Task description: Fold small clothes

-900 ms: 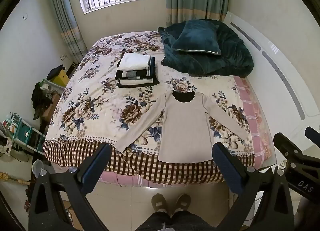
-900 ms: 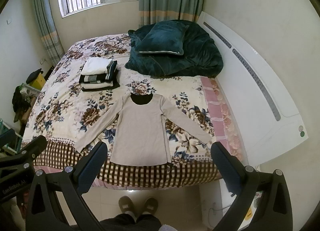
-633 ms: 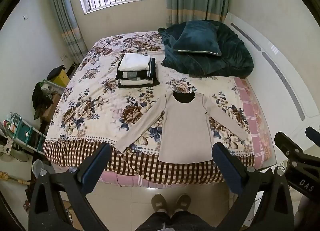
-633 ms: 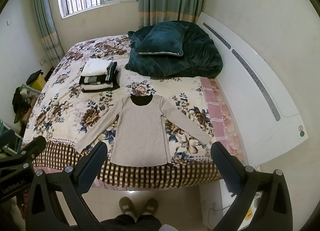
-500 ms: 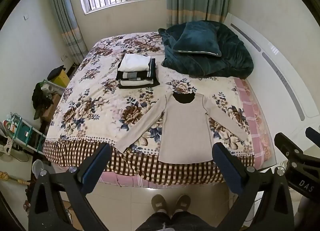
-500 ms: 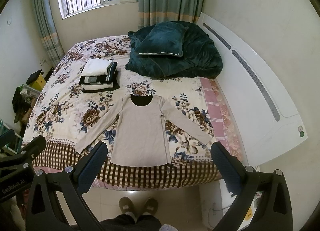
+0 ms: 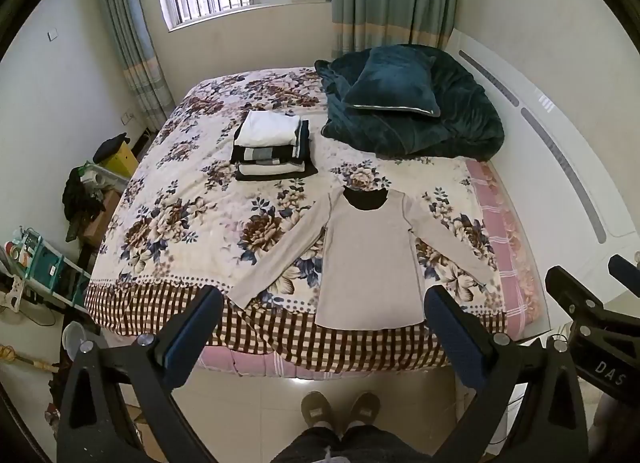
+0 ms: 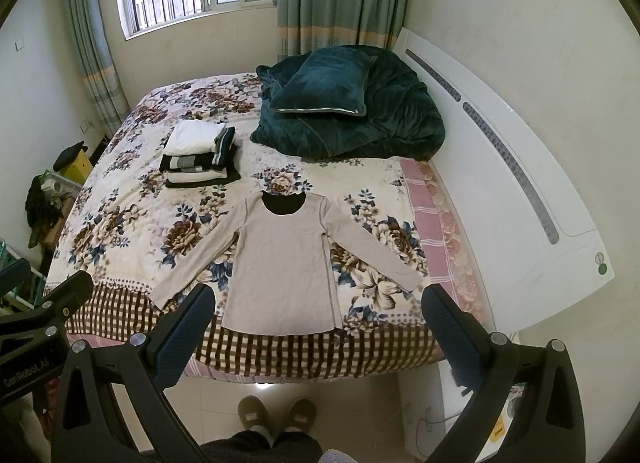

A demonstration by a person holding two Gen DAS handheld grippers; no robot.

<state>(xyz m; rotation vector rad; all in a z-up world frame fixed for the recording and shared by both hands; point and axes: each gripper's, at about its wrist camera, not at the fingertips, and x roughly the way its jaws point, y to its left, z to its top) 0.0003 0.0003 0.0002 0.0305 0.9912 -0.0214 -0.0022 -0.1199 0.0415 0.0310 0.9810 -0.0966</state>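
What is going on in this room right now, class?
A person stands at the foot of the bed holding a claw in each hand. The left claw and the right claw are both open and held up in front of the bed, touching nothing. A beige long-sleeved top lies flat on the bed with its sleeves spread, not yet folded. Farther back sits a stack of folded clothes, beside a dark green blanket with a pillow on it.
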